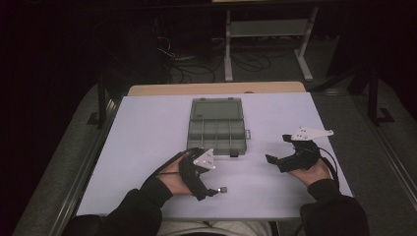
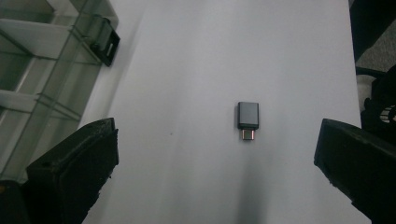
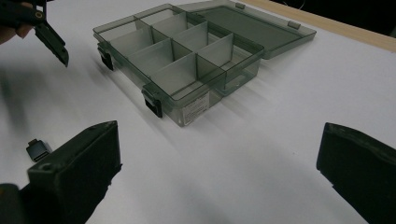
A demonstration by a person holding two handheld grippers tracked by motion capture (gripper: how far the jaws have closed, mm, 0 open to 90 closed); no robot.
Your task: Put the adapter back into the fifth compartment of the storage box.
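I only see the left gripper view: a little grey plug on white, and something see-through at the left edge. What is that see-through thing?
Observer: A divided box, with its lid swung open and lying flat behind it.
Operator: Anything inside it?
Observer: The compartments that show in the right gripper view look empty.
Operator: And where's the other gripper?
Observer: The right gripper is to the right of the box, open and holding nothing.
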